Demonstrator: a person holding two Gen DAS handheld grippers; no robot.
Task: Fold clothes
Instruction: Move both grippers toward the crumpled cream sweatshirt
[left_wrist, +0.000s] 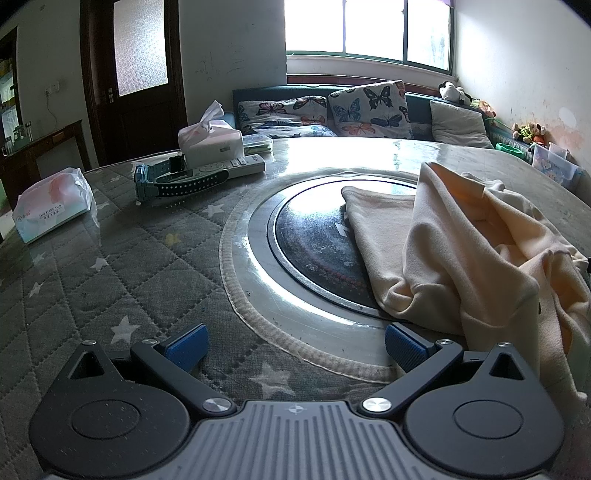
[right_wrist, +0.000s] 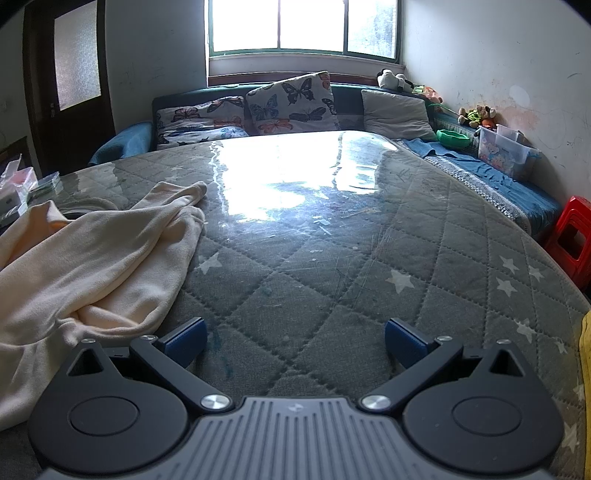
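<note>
Both claws (left_wrist: 295, 349) (right_wrist: 295, 345) spread, garment (left_wrist: 461, 251) beside.

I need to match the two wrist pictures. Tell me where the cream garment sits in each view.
Left wrist view: the cream garment lies crumpled at the right, overlapping the round inset of the table.
Right wrist view: the cream garment lies at the left edge, on the quilted cover.
Shared landmark: the butterfly cushion under the window.
</note>
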